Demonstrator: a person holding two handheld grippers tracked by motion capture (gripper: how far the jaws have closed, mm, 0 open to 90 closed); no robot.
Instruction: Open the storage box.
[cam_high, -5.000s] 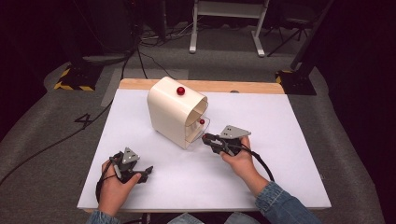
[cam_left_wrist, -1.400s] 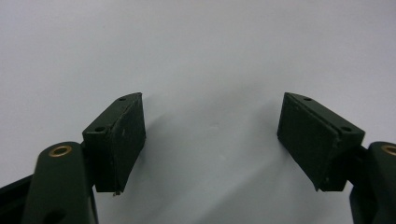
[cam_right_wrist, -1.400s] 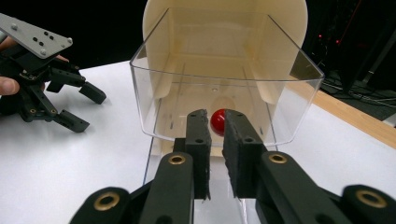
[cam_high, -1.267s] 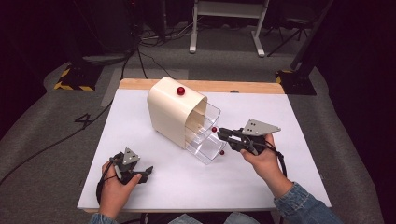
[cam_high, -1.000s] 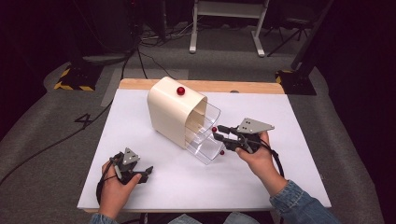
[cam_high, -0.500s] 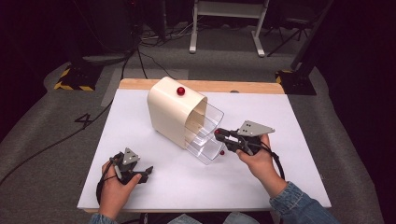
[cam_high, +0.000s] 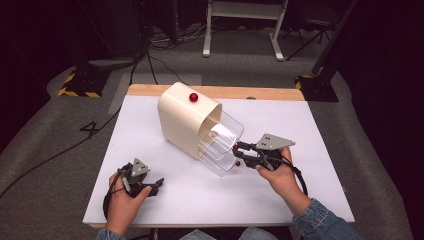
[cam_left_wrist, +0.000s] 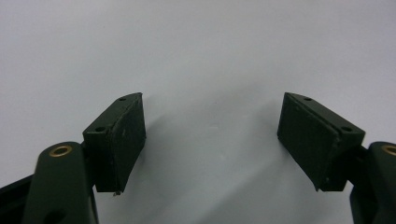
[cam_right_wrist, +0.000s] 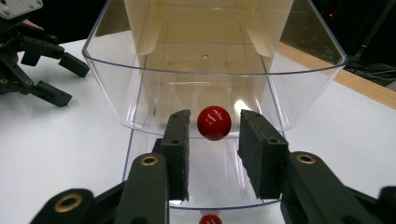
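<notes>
A cream, round-topped cabinet (cam_high: 187, 120) lies tipped toward the near right on the white table (cam_high: 150, 135), with two clear plastic drawers pulled out of its open face, the upper drawer (cam_high: 225, 131) above the lower drawer (cam_high: 220, 160). In the right gripper view the upper drawer's glossy red knob (cam_right_wrist: 214, 122), a smooth little ball, sits between the two black pads of the right gripper (cam_right_wrist: 214, 140); the jaws stand narrowly parted with a sliver of gap visible on each side of the ball, so they bracket it rather than pinch it. A second red knob (cam_right_wrist: 210, 219) shows at the bottom edge of that view on the lower drawer. The drawers are thin, transparent and curved at the front rim, and the cream inner walls show through them. A third red knob (cam_high: 193, 97) sits on the cabinet's top. The left gripper (cam_high: 142, 185) rests near the table's near left corner, well apart from the cabinet, its matte, flat-faced pads (cam_left_wrist: 123, 140) spread wide over bare white tabletop, holding nothing.
</notes>
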